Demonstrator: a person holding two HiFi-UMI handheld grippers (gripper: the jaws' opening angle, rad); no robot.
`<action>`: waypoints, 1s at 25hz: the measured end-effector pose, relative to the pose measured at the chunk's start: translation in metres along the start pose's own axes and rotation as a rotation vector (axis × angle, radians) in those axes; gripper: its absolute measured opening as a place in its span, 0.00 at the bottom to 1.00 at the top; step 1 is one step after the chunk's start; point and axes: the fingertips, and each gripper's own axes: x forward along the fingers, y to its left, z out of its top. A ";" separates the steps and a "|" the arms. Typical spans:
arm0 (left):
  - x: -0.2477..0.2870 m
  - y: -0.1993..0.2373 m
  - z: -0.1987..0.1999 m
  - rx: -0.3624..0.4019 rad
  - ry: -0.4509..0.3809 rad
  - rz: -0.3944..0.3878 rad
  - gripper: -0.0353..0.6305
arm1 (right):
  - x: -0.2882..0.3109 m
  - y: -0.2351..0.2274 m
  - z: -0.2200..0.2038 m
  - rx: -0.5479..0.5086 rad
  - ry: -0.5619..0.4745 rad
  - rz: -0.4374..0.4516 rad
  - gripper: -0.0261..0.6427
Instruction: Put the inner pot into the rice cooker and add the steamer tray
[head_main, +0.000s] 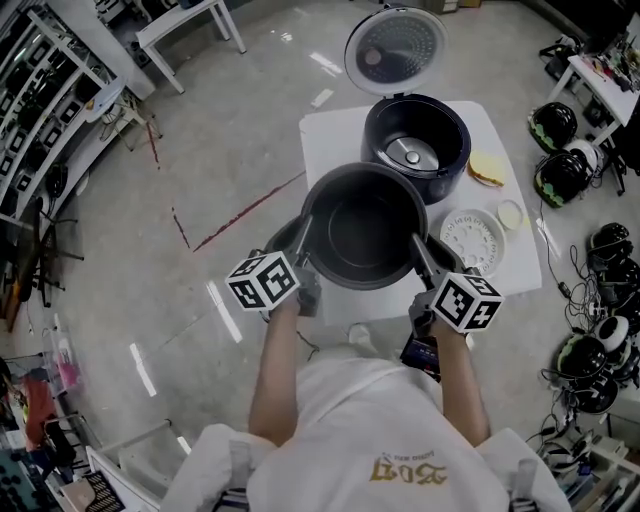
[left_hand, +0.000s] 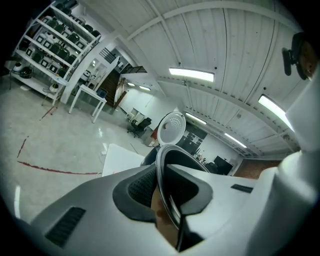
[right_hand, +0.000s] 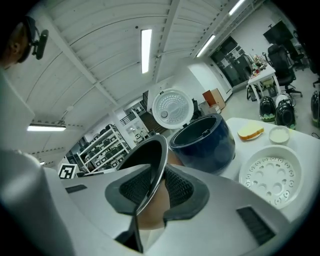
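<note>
The dark inner pot (head_main: 365, 232) hangs in the air over the near part of the white table (head_main: 330, 135), in front of the dark blue rice cooker (head_main: 452, 172), whose round lid (head_main: 395, 50) stands up open. My left gripper (head_main: 303, 238) is shut on the pot's left rim (left_hand: 161, 170). My right gripper (head_main: 421, 247) is shut on its right rim (right_hand: 156, 165). The rim runs thin between the ribbed pads in both gripper views. The white perforated steamer tray (head_main: 473, 241) lies flat on the table to the right of the pot, beside the rice cooker (right_hand: 205, 142).
A slice of bread (head_main: 487, 168) and a small round dish (head_main: 511, 214) lie on the table's right side behind the steamer tray (right_hand: 272, 180). Helmets (head_main: 560, 150) and cables crowd the floor at right. Shelving (head_main: 40, 110) lines the left, a white bench (head_main: 190, 25) the back.
</note>
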 end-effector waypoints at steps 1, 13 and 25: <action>-0.002 0.000 0.004 -0.003 -0.006 -0.004 0.17 | 0.000 0.004 0.003 -0.002 -0.005 0.003 0.19; 0.003 -0.025 0.053 -0.003 -0.080 -0.059 0.17 | 0.001 0.026 0.049 -0.012 -0.079 0.040 0.19; 0.047 -0.054 0.068 -0.004 -0.109 -0.054 0.17 | 0.008 -0.005 0.098 0.011 -0.101 0.082 0.18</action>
